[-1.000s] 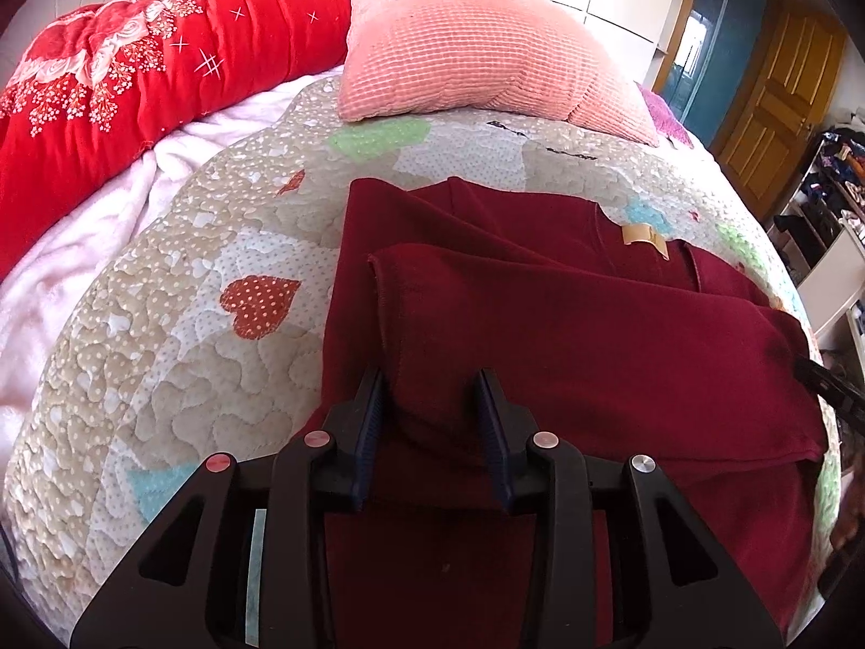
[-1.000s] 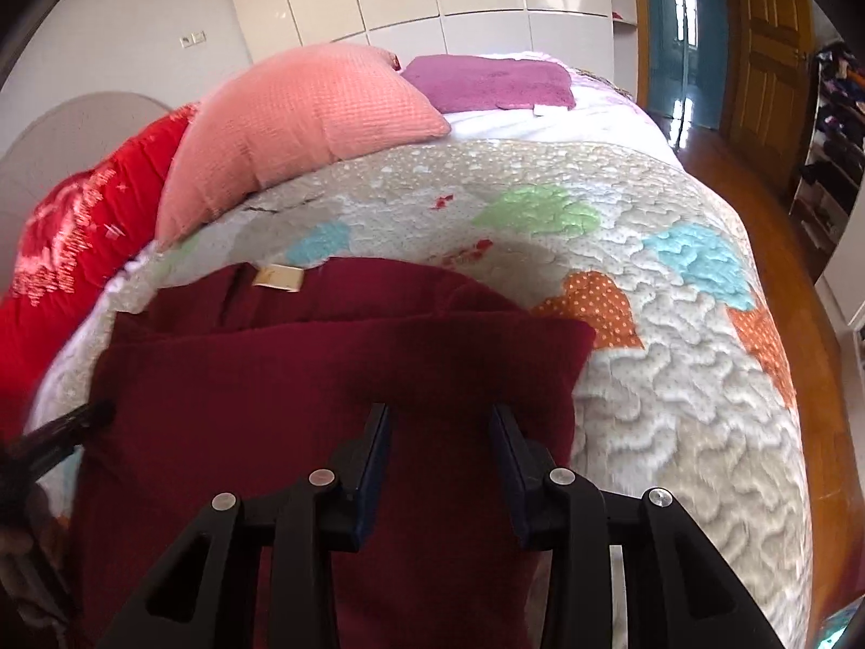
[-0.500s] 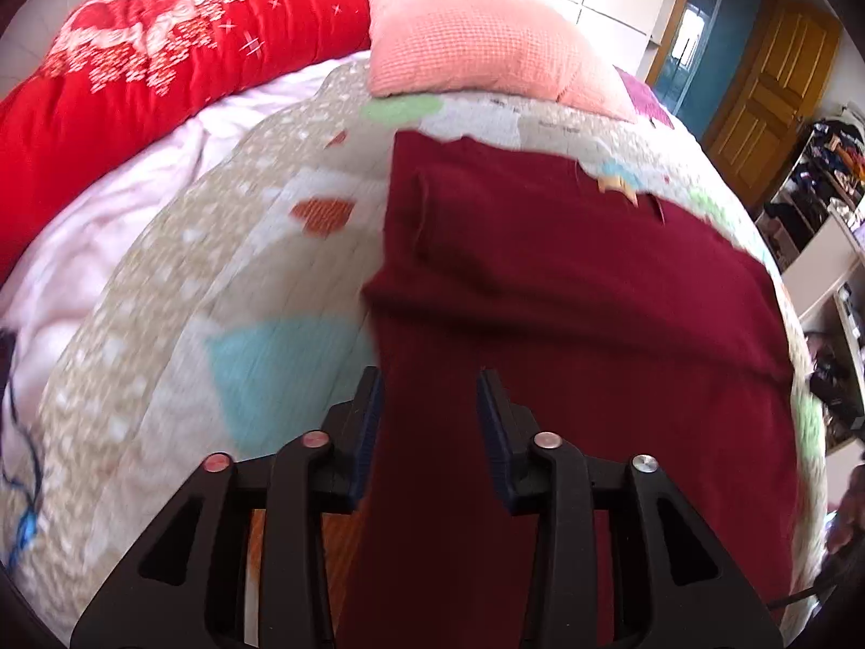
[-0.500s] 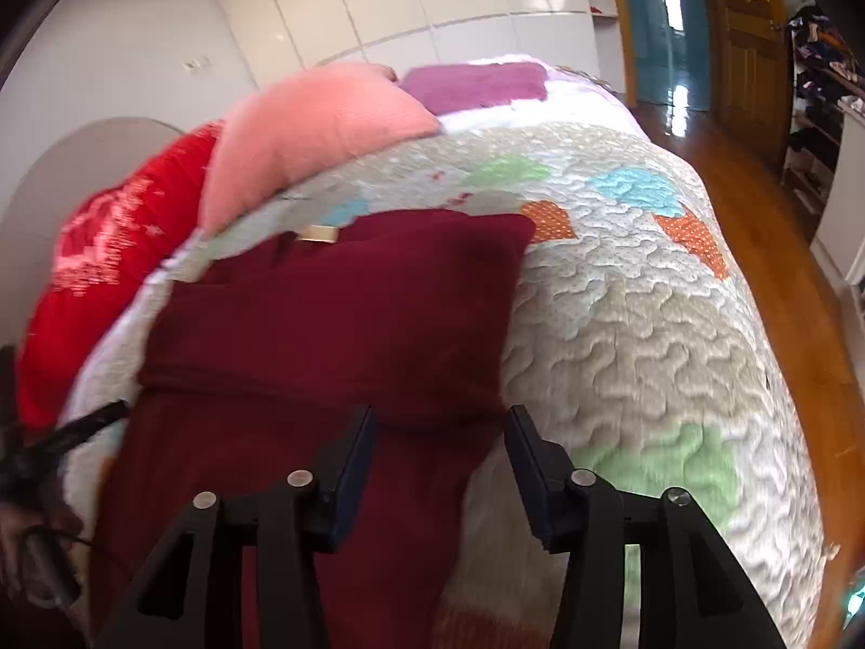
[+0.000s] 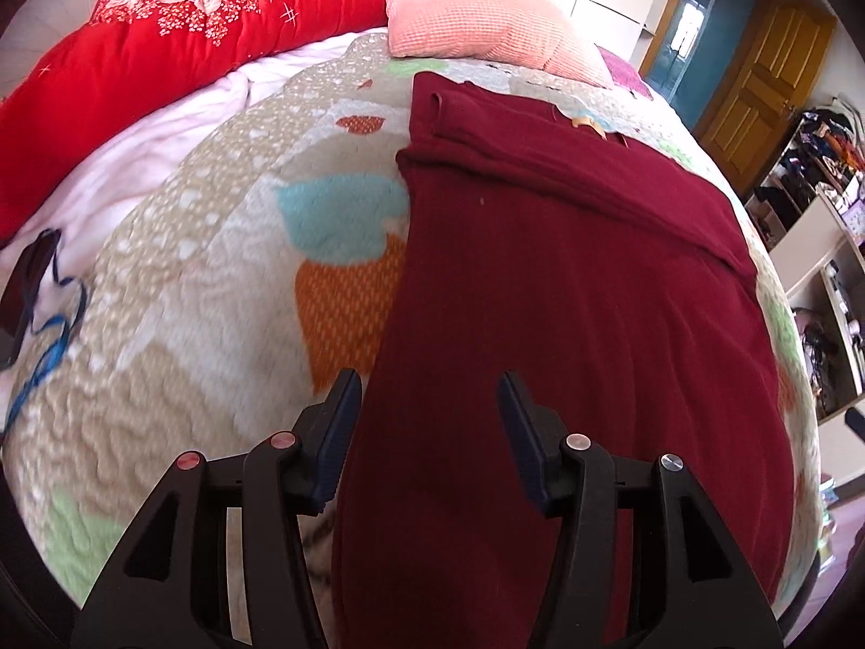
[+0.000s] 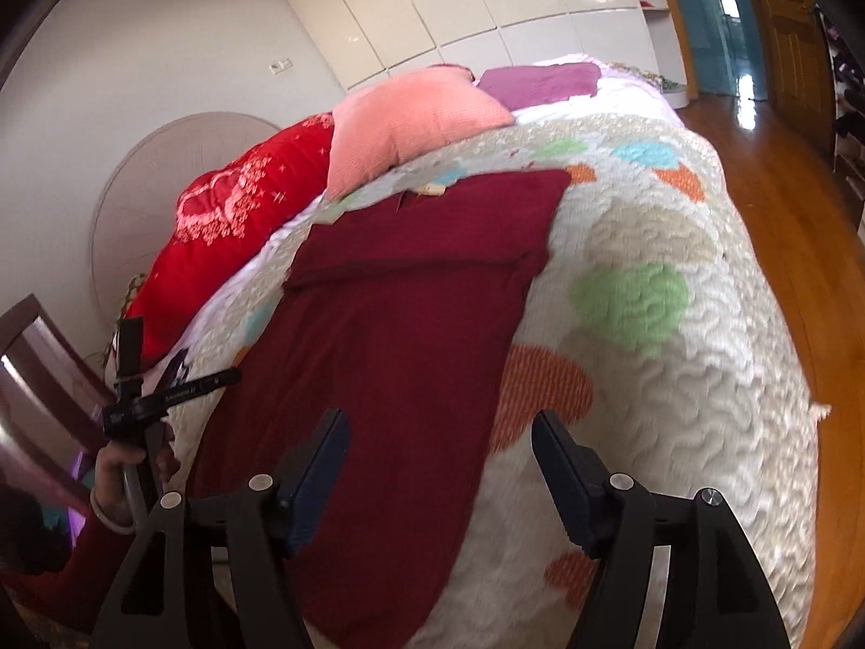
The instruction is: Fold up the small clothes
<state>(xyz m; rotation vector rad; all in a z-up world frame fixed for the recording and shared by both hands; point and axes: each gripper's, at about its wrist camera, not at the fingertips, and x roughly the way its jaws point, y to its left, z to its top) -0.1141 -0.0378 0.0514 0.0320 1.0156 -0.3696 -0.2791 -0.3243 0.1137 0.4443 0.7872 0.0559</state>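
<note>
A dark red sweater (image 5: 567, 281) lies flat on the patchwork quilt (image 5: 216, 270), its tan neck label (image 5: 586, 121) at the far end and its sleeves folded across the chest. My left gripper (image 5: 427, 384) hovers over the sweater's left edge near the hem; its jaws are opening and the cloth lies loose below them, not pinched. In the right wrist view the sweater (image 6: 405, 324) runs toward me. Over its right edge my right gripper (image 6: 438, 422) hangs with jaws opening and nothing gripped. A hand (image 6: 116, 459) at the left holds the other tool's handle.
A red floral duvet (image 5: 189, 43) and a pink pillow (image 5: 486, 16) lie at the head of the bed. A purple cloth (image 6: 540, 81) sits beyond them. Wooden floor (image 6: 800, 216) borders the bed's right side. Cluttered shelves (image 5: 811, 189) stand by the door. A dark object with a blue cord (image 5: 32, 281) rests at the left.
Both grippers have let go of the folded sleeve and drawn back toward the hem, and their jaws have widened. The sleeve stays folded across the chest.
</note>
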